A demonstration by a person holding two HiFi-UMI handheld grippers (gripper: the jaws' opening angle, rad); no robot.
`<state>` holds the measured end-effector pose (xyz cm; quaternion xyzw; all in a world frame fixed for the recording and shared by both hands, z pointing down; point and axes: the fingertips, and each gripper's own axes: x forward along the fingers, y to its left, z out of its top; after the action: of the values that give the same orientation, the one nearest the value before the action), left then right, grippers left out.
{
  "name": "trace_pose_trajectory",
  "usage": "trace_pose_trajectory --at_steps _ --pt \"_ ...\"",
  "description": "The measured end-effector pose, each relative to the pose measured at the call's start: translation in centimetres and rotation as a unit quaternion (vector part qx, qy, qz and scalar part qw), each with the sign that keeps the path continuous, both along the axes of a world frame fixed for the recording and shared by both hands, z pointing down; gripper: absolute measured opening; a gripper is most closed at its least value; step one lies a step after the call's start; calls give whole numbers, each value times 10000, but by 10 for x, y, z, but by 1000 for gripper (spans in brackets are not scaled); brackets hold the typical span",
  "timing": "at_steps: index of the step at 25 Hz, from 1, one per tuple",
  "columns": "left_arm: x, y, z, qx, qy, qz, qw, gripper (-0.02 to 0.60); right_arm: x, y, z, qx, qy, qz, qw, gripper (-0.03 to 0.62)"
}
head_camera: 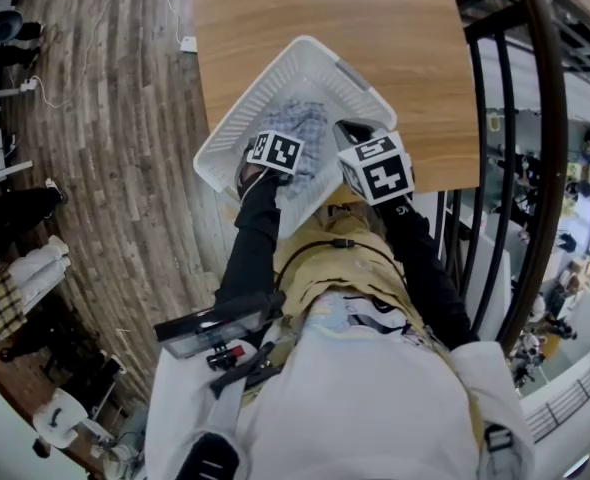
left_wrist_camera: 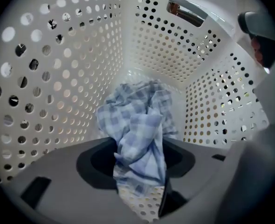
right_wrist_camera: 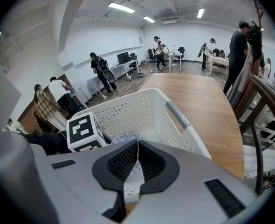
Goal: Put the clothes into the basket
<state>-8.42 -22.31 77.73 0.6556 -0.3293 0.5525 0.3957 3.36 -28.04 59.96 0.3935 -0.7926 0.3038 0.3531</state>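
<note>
Left gripper view is showing the left hand-held gripper (left_wrist_camera: pixel 138 171) reaching deep inside the white perforated basket (left_wrist_camera: pixel 77 64). Its jaws are standing wide apart, and the blue checked cloth (left_wrist_camera: pixel 140 120) is lying loosely between them without being pinched. The rest of the cloth is piling up on the basket's floor at the centre of the frame.

At the lower centre of the right gripper view, the right hand-held gripper (right_wrist_camera: pixel 137 160) is hovering above the basket's near rim, with its jaws pressing together on nothing.

The step in hand looks like the release of the garment into the basket. The next move is probably calling for the left hand-held gripper to lift straight up, slowly enough that the fold trailing over its lower jaw is not dragged out.

Basket walls are closing in at the left, top and right of the frame, so upward is offering the only free room. In the head view, the basket is sitting at the near left corner of the desk (head_camera: pixel 325 8) and seems to be slightly overhanging it. A dark railing (head_camera: pixel 535 168) is crowding the right of that frame, while wooden floor (head_camera: pixel 105 118) is lying open at the left.
</note>
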Motion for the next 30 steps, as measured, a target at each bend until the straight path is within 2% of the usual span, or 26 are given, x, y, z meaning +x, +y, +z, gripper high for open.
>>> trace_pose_trajectory --at_steps 5,8,10,12,15,17,19,22,27,30 --pt "3 -10 -27 353 183 -102 9992 227 -5 -4 -10 224 -107 22 9997 21" --pt "9 -23 -63 881 482 -61 9949 225 -7 -6 -22 451 -238 54 9987 21" --pt "15 -32 -92 1325 681 -2 9888 221 -8 -7 -34 630 -367 101 9973 21" --pt "19 -40 -120 1747 861 -12 9809 188 -10 -10 -50 863 -495 158 9949 21" --pt "14 -52 -168 2363 1067 -168 9657 126 -17 -13 -78 1248 -681 201 9896 21" --pt "9 -57 -199 2722 1095 -205 9558 121 -21 -14 -95 1461 -808 176 9858 21" --pt "2 -61 -227 3091 1109 -325 9440 80 -24 -14 -112 1663 -914 145 9817 21" --pt "-9 -67 -271 3670 1199 -600 9205 11 -27 -17 -142 2048 -1065 152 9729 21" --pt "-16 -77 -337 4546 1399 -923 8748 2 -24 -27 -195 2797 -1426 255 9491 21" --pt "-13 -78 -372 4953 1720 -1084 8446 0 -22 -29 -225 3239 -1669 255 9309 21"
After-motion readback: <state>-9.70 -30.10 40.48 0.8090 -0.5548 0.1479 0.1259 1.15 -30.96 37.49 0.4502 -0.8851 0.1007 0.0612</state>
